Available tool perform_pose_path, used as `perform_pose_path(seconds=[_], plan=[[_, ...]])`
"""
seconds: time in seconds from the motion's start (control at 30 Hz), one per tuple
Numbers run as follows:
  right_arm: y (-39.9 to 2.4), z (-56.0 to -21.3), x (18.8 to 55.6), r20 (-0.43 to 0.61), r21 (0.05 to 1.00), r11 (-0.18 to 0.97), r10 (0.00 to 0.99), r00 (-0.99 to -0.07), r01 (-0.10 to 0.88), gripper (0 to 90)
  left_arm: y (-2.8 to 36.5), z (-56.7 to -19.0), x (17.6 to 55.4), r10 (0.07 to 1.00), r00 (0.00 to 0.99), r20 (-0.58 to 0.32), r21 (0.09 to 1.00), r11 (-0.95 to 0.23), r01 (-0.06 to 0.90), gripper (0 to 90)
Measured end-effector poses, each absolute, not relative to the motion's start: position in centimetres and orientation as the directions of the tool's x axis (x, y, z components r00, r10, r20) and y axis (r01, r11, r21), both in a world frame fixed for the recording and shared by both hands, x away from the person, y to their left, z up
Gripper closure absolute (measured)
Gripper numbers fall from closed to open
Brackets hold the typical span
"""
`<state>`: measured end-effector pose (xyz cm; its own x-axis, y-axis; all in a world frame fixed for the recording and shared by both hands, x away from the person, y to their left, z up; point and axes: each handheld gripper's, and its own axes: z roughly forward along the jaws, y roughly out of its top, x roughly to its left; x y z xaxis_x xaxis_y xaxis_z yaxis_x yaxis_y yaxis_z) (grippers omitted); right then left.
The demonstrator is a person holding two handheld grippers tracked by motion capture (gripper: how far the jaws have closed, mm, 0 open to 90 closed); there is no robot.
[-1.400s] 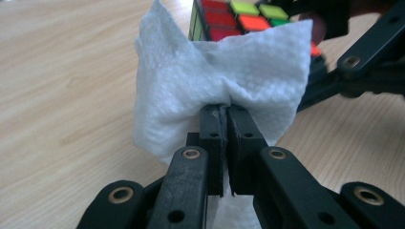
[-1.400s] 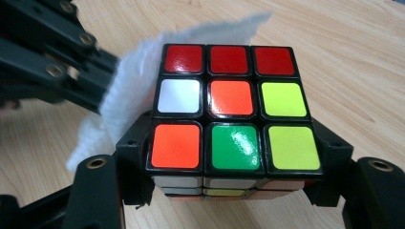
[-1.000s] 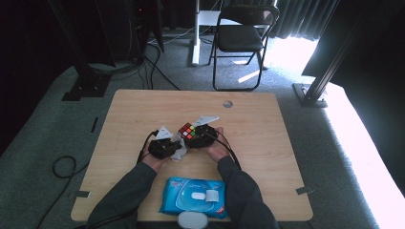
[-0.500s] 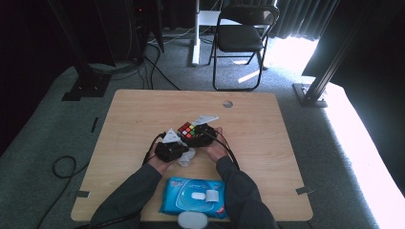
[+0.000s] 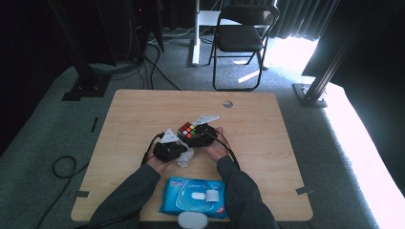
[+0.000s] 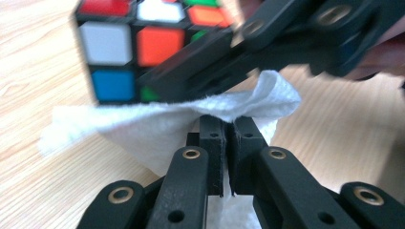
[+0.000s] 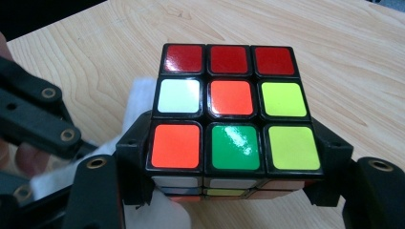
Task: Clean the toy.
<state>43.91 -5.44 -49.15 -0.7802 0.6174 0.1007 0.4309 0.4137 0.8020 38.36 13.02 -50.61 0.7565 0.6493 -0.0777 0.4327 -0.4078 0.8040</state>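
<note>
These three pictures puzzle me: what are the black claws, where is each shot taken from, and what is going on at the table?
No robot here: a person holds a hand-worked black claw in each hand. One picture looks down from above the light wooden table; the other two come from cameras riding on each claw. The right claw grips a colourful puzzle cube with a black frame by its sides. The left claw is shut on a crumpled white wipe, held right beside the cube, apparently to clean it. Near the person lies a blue plastic pack of wipes.
</note>
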Motion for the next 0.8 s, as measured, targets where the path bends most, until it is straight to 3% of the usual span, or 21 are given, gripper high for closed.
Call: perform_pose_path(seconds=[0.8], plan=[[-5.6,-48.7,43.3,0.119,0.813,0.407,0.582,-0.804,0.416,34.0,15.5,-51.9,39.8,0.74,0.661,-0.124,0.796,-0.323,0.511,85.8]])
